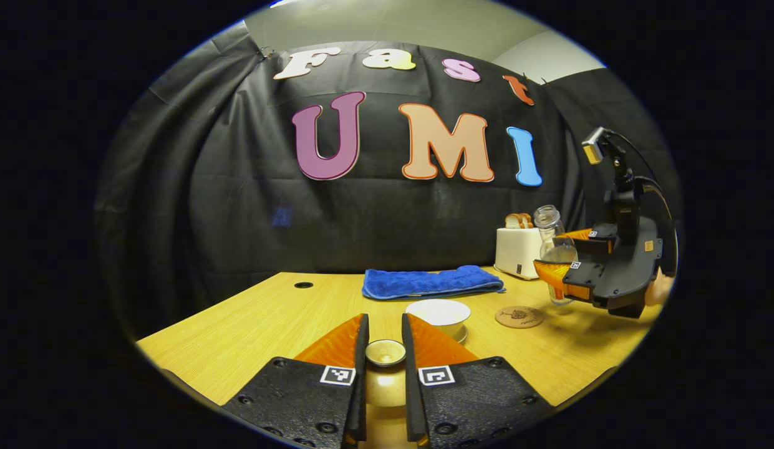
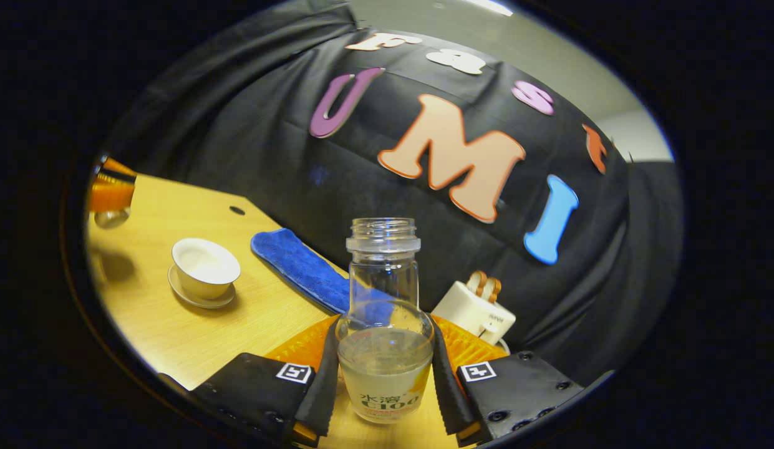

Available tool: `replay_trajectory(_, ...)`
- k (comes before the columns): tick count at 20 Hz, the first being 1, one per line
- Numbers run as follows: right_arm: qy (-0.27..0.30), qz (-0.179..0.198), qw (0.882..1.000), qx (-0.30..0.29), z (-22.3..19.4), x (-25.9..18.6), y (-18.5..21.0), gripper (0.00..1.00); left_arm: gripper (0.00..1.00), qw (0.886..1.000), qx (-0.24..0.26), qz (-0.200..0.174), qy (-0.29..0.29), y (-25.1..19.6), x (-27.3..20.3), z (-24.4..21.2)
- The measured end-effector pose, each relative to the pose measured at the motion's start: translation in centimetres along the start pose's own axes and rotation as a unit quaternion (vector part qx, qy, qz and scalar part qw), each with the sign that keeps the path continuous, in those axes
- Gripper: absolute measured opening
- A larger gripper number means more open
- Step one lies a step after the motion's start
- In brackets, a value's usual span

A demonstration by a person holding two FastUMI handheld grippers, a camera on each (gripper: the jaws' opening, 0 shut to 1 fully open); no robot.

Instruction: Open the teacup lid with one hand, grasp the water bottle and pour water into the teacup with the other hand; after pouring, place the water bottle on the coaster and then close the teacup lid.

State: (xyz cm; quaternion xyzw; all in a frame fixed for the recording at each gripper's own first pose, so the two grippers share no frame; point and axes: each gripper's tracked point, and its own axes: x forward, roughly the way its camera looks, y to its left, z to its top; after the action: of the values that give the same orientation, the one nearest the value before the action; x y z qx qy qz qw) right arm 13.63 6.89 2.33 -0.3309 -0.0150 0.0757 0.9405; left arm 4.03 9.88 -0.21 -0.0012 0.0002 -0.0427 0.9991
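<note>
Cork coaster — beside lifted water bottle.

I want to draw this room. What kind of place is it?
Probably a small demo booth set up like a kitchen table: a black cloth wall, a wooden table, and a toaster holding bread.

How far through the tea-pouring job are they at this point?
The early steps look done: the lid is off, pinched in the left gripper, and the teacup sits open on its saucer. The right gripper holds the water bottle upright, away from the cup. Left: pouring, setting the bottle on the coaster, then closing the cup.
</note>
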Motion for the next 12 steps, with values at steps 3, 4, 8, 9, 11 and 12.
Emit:
replay_trajectory(3,0.0,0.035,0.994,-0.104,1.1,1.2,3.7,0.7,0.22,1.0,0.0,0.004,0.0,1.3,-0.2,0.0)
replay_trajectory(4,0.004,0.044,0.989,-0.141,1.0,1.7,4.8,0.7,0.22,1.0,-0.001,0.008,-0.001,1.7,-0.2,0.1)
replay_trajectory(8,0.008,0.058,0.965,-0.255,0.1,2.6,7.7,0.7,0.22,1.0,0.0,0.011,0.0,2.1,-0.4,-0.1)
replay_trajectory(9,0.008,0.062,0.96,-0.274,0.1,3.1,8.4,0.71,0.22,1.0,0.0,0.01,0.0,2.1,-0.3,0.0)
replay_trajectory(11,0.008,0.068,0.947,-0.313,0.0,3.4,9.3,0.71,0.22,1.0,0.0,0.007,0.0,2.0,-0.3,0.0)
replay_trajectory(12,0.007,0.069,0.941,-0.331,0.1,3.6,9.6,0.71,0.22,1.0,0.0,0.006,0.001,2.0,-0.2,0.0)
